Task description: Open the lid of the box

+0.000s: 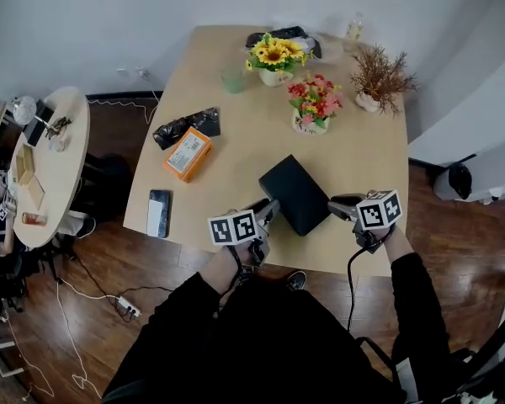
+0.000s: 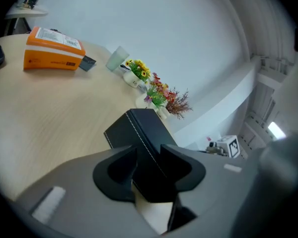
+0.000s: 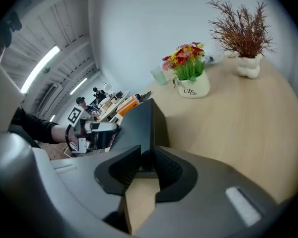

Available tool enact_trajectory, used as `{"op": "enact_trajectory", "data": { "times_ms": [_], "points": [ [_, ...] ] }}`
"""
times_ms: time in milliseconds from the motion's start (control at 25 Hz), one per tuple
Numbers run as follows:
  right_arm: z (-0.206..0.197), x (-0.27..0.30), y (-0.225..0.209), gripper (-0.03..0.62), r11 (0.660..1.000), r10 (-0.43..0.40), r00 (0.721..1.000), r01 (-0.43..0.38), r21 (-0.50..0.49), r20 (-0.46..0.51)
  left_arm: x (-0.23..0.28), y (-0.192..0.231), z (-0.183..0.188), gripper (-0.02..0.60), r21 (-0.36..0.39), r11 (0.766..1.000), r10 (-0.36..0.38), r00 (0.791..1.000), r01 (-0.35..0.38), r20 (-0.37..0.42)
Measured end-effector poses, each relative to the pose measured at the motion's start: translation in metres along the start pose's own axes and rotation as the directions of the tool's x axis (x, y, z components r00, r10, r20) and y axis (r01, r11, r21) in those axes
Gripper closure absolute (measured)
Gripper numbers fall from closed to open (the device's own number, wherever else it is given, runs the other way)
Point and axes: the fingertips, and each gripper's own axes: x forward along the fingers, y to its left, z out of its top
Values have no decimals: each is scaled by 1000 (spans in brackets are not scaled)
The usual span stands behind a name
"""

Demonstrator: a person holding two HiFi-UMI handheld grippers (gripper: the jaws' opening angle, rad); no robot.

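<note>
So the left gripper [image 2: 148,157] had its jaws pinched on the left corner of the box [image 1: 296,194], which sat shut near the front edge of the table [image 1: 370,150], a bit right of the middle. The right gripper [image 3: 148,155] was clamped on the opposite corner, jaws pressed onto a thin edge. Honestly I couldn't tell which one had the lid and which had the base. My take on doing this well: one grip should stay low on the base and just hold it down. The other should catch only the lid lip and swing it up slowly, otherwise the whole box lifts or slides off the front edge. Squeezing lid and base together would just lock it. Count, left to right: one phone [image 1: 159,213] by the left edge, one orange pack [image 1: 188,153], one black bag [image 1: 185,126], one cup [image 1: 233,81]. Then three flower pots toward the far edge, sunflowers [image 1: 273,57], red blooms [image 1: 314,103] and dry twigs [image 1: 379,78]. Plus one box and two grippers.
</note>
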Motion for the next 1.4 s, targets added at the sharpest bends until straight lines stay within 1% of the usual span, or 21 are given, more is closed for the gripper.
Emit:
{"op": "enact_trajectory", "data": {
  "times_ms": [120,200,360,440,480,520,560,600,680,720,760,880,920,960,1040,1160,1200,1280,1320,1360,1400],
  "points": [
    [-31,2,34,510,997,44,999,-46,67,27,12,2,18,451,33,999,-6,1000,7,-21],
    [-48,9,59,510,994,40,998,-46,103,52,23,-2,22,451,79,997,-16,998,20,-59],
    [-59,19,84,510,976,-67,989,38,212,131,35,-16,23,451,216,975,-23,990,53,-137],
    [-60,18,85,511,963,-114,978,66,261,173,22,-20,17,449,320,945,-6,984,63,-176],
    [-61,17,85,511,960,-125,974,71,271,188,10,-21,11,449,387,919,9,981,68,-194],
    [-62,16,85,511,959,-131,971,74,272,198,-5,-22,2,448,461,884,26,977,76,-211],
    [-61,15,85,510,961,-133,970,75,267,206,-20,-23,-10,420,540,837,46,973,86,-227],
    [-61,14,85,497,962,-134,968,75,261,213,-33,-23,-22,372,619,780,70,969,96,-238],
    [-58,13,84,480,962,-140,963,78,261,229,-49,-20,-48,331,744,658,117,961,113,-250],
    [-57,13,83,480,960,-147,961,81,268,235,-51,-18,-60,323,775,620,132,957,122,-257],
    [-58,14,83,480,957,-155,958,85,276,240,-50,-17,-70,322,786,604,143,953,130,-267],
    [-59,17,82,484,950,-172,953,93,299,248,-41,-14,-83,324,786,606,157,951,120,-267],
    [-60,17,82,485,948,-174,953,93,305,249,-38,-15,-83,329,791,601,157,953,116,-259],
    [-60,18,82,485,946,-175,952,93,311,250,-36,-17,-83,358,802,587,160,955,113,-251],
    [-60,18,81,485,944,-175,952,90,317,249,-34,-20,-84,376,841,533,175,959,99,-224],
    [-60,19,81,485,943,-171,953,86,320,248,-38,-21,-84,385,904,424,187,972,48,-140],
    [-60,19,82,487,943,-172,953,87,320,248,-38,-21,-84,391,916,400,188,975,32,-117],
    [-60,18,82,485,943,-180,952,95,319,247,-39,-21,-84,397,929,371,187,978,15,-90],
    [-60,18,82,487,943,-186,951,102,318,246,-39,-22,-84,399,937,350,185,980,9,-78],
    [-60,17,82,485,942,-191,951,108,317,244,-39,-23,-84,401,948,318,181,982,1,-62],
    [-60,16,82,486,942,-194,951,111,316,243,-40,-24,-84,402,961,278,175,984,-11,-39]
  ]
}}
